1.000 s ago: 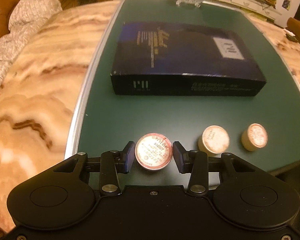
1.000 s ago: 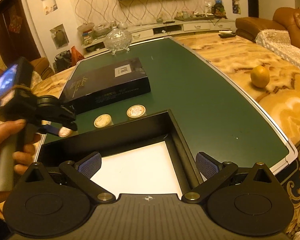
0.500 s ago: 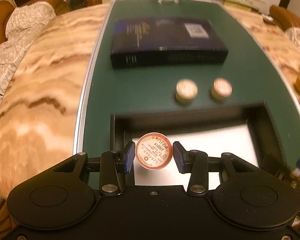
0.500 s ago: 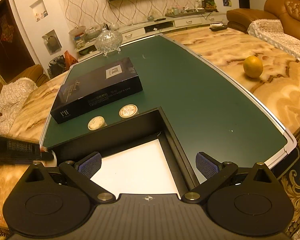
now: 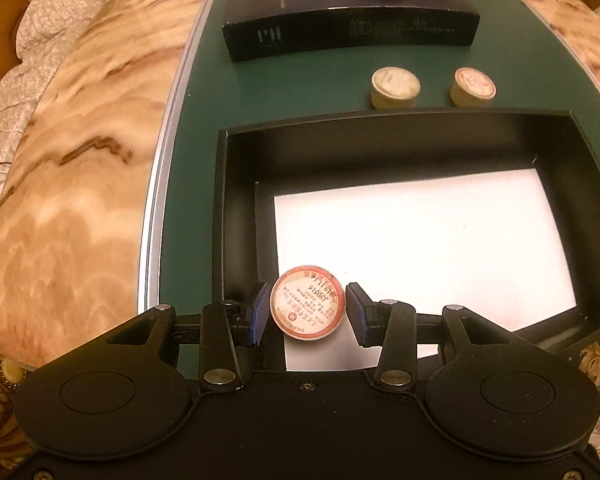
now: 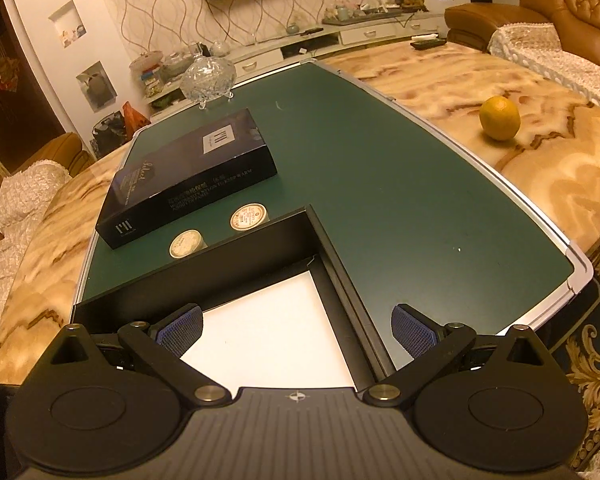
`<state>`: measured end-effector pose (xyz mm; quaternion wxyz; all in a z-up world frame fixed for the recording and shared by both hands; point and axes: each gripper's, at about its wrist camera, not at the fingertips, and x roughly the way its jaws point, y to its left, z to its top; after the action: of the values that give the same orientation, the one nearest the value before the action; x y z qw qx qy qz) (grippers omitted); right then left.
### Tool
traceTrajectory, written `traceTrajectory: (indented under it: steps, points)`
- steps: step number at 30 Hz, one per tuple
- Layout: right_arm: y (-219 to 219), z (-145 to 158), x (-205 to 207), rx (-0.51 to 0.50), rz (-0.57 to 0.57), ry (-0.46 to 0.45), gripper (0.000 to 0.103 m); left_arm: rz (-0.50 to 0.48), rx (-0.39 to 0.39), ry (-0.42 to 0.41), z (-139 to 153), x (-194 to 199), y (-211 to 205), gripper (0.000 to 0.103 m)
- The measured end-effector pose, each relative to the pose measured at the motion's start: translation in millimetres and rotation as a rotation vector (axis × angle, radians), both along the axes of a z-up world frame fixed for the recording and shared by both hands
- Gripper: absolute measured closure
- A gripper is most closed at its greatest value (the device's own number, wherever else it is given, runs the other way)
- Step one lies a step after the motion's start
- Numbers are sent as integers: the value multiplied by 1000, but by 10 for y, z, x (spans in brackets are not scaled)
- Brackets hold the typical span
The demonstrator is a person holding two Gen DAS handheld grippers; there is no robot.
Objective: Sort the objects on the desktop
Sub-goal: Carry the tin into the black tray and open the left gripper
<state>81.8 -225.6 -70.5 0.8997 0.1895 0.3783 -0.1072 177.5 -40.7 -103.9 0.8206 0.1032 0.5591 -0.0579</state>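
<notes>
While my left claw (image 5: 307, 311) is clamped on the small round tin (image 5: 307, 307), its red-ringed printed lid faces up toward the camera and its short axis stands roughly upright, above the near left corner of the open black box (image 5: 236, 208) with the white liner. Two more tins (image 5: 395, 87) (image 5: 473, 86) stand on the green worktop (image 5: 300, 92) just beyond the box, before the dark flat carton (image 5: 348, 20). My right claw (image 6: 296, 330) hangs spread wide, holding nothing, over the box's right corner

dark box (image 5: 352, 12): far end cut off by top edge | open tray (image 5: 236, 184): near wall hidden behind left hand-held gripper (image 5: 307, 307)
</notes>
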Motion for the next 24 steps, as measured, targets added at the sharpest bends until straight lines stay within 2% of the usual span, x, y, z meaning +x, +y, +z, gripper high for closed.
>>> traceTrajectory:
  steps: [8,11,16,19,24]
  points:
    - [-7,-1,4,3,-3,2,0,4,1,9,-41,7,-9,61]
    - [-7,-1,7,4,-3,2,0,7,-21,6,-19,-15,5,57]
    - [0,-2,13,-1,-2,3,0,-12,-45,-38,91,-91,-25,31]
    - [1,-5,17,1,5,2,0,-12,-51,-70,178,-141,-32,28]
    - [-16,-17,52,31,48,20,0,23,-111,-102,321,-213,69,22]
